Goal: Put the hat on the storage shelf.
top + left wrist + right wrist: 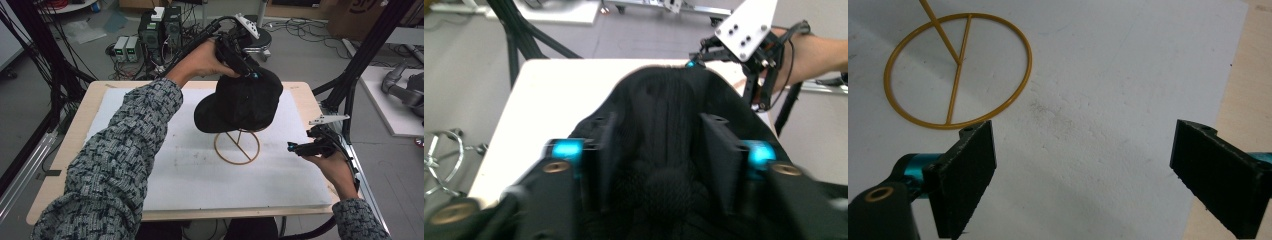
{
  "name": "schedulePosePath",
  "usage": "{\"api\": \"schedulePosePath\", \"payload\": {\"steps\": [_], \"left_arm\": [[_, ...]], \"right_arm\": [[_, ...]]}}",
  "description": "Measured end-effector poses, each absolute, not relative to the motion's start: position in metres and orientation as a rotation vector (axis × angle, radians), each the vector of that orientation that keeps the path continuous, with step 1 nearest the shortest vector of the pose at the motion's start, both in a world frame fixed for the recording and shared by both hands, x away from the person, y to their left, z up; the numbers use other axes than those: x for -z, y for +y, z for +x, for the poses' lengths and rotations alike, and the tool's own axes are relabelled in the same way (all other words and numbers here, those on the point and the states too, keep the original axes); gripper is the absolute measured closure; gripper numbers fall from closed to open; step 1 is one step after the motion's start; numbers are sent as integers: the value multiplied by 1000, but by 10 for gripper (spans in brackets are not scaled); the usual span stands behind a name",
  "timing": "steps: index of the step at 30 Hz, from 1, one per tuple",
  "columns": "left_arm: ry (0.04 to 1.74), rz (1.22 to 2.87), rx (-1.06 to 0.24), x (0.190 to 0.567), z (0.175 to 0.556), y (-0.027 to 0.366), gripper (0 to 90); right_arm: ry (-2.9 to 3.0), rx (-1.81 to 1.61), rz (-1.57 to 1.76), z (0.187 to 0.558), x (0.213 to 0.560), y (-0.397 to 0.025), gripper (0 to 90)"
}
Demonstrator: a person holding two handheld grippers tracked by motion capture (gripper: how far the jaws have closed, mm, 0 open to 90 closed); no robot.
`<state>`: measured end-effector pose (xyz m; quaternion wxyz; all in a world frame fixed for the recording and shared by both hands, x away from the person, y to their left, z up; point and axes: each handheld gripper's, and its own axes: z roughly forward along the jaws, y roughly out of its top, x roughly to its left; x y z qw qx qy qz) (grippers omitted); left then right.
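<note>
left gripper (243,64) pinching black cap (240,102) over gold wire stand (237,147) — weak crown-fabric grip, cap may slip; right gripper (306,147) spread, empty.

The cap (240,102) hides the top of the stand (237,147). Below the left gripper (659,150), its blurred body runs off frame.

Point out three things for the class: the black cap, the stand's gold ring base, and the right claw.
black cap (240,102), high view, on the crown's side.
gold ring base (1020,80), right gripper view, on the ring's right rim.
right claw (295,148), high view, midway between its fingertips.
</note>
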<state>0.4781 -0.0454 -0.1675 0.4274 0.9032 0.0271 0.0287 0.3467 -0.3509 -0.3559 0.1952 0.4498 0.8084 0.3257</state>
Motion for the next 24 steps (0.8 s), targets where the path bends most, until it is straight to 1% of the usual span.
{"api": "schedulePosePath", "payload": {"steps": [1, 2, 3, 4, 11, 16, 19, 20, 21, 24], "left_arm": [[73, 2261, -78, 167, 478, -45, 447], [97, 2262, -96, 167, 478, -45, 447], [113, 2260, -91, 167, 479, -44, 405], [113, 2267, -101, 166, 479, -41, 391], [127, 2268, -104, 164, 479, -35, 384], [147, 2298, -122, 166, 480, -25, 380], [178, 2341, -146, 169, 481, -11, 361], [178, 2341, -146, 169, 481, -11, 361], [207, 2321, -168, 171, 480, 1, 361], [251, 2331, -155, 173, 482, 12, 358]], "right_arm": [[2266, -913, 1258, 347, 355, -351, 109], [2266, -913, 1258, 347, 355, -351, 109], [2261, -916, 1262, 346, 355, -351, 109], [2261, -913, 1265, 346, 355, -352, 109], [2264, -913, 1264, 345, 355, -350, 109], [2266, -912, 1262, 346, 354, -349, 109], [2266, -906, 1261, 346, 353, -349, 109], [2263, -906, 1268, 346, 353, -350, 109], [2263, -907, 1272, 346, 353, -350, 109], [2263, -907, 1266, 348, 352, -349, 109]]}}
